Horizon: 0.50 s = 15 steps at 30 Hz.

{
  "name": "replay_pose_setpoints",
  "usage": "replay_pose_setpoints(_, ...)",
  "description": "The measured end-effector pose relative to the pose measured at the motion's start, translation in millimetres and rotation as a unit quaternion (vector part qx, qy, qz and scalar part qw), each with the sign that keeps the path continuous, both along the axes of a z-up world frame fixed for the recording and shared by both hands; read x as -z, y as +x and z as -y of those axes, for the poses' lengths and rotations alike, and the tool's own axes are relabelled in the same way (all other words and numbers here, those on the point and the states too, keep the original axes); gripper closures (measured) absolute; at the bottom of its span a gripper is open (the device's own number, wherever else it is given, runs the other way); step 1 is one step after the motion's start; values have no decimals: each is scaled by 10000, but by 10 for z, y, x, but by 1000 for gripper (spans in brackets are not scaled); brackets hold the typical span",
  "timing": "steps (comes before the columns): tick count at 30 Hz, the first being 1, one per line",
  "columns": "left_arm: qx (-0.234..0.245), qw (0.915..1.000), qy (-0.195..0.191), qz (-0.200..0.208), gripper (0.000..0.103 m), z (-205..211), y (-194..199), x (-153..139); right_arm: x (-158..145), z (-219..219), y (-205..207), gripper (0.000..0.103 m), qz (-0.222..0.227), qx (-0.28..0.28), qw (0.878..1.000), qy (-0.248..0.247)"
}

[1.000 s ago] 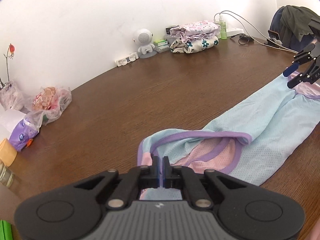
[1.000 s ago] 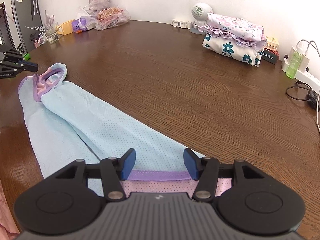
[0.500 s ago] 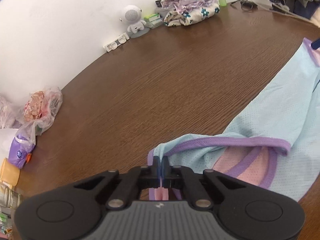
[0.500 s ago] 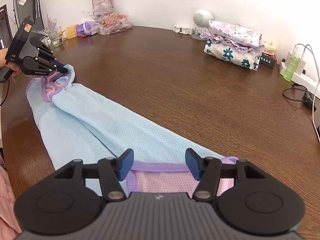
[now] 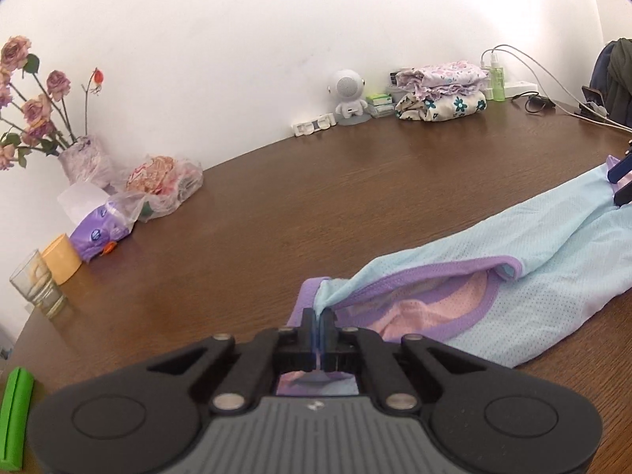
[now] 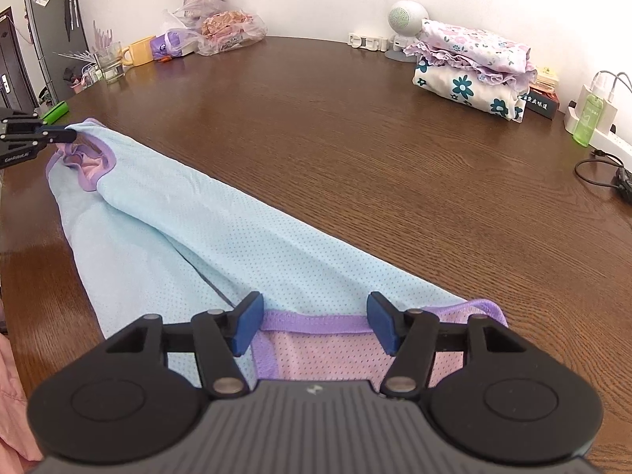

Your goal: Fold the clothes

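A light blue mesh garment (image 6: 205,233) with purple trim and pink lining lies stretched across the brown table (image 6: 355,126). It also shows in the left wrist view (image 5: 493,260). My left gripper (image 5: 319,318) is shut on the garment's purple-trimmed edge at one end, and it shows at the far left of the right wrist view (image 6: 59,134). My right gripper (image 6: 314,322) is open, its blue pads (image 6: 247,326) on either side of the purple hem at the other end. Its tips show at the right edge of the left wrist view (image 5: 620,181).
A stack of folded floral clothes (image 6: 474,67) sits at the back by the wall, beside a white speaker (image 6: 405,19). A power strip, green bottle (image 6: 588,118) and cables lie at the right. A vase of roses (image 5: 79,158), plastic bags, a yellow cup (image 5: 61,264) and a glass (image 5: 37,290) stand at the left.
My left gripper has dropped back towards the table, still shut on the garment's edge, after lifting it half a second ago. My right gripper stays open over the hem.
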<state>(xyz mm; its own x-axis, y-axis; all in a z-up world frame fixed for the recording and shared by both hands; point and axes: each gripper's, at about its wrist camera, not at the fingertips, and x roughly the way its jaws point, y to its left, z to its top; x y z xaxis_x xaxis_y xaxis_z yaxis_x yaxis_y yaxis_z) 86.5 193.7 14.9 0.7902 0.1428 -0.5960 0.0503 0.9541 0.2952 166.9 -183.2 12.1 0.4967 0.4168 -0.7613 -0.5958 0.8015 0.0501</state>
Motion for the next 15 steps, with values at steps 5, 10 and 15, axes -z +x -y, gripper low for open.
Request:
replay_pose_setpoints(5,-327,9989,-246,-215,102,-73,-35,151,6,-11,1,41,-3,4,10000,-39)
replay_pose_setpoints(10,-424,9980,-464,-109,94,-142,-92,146,15,-20,-3,38,20,16,10000,-50)
replay_pose_setpoints(15,-377,9954,-870,167,65,-225,-220,-67,-59,25,-13,37,59,21,9999,136)
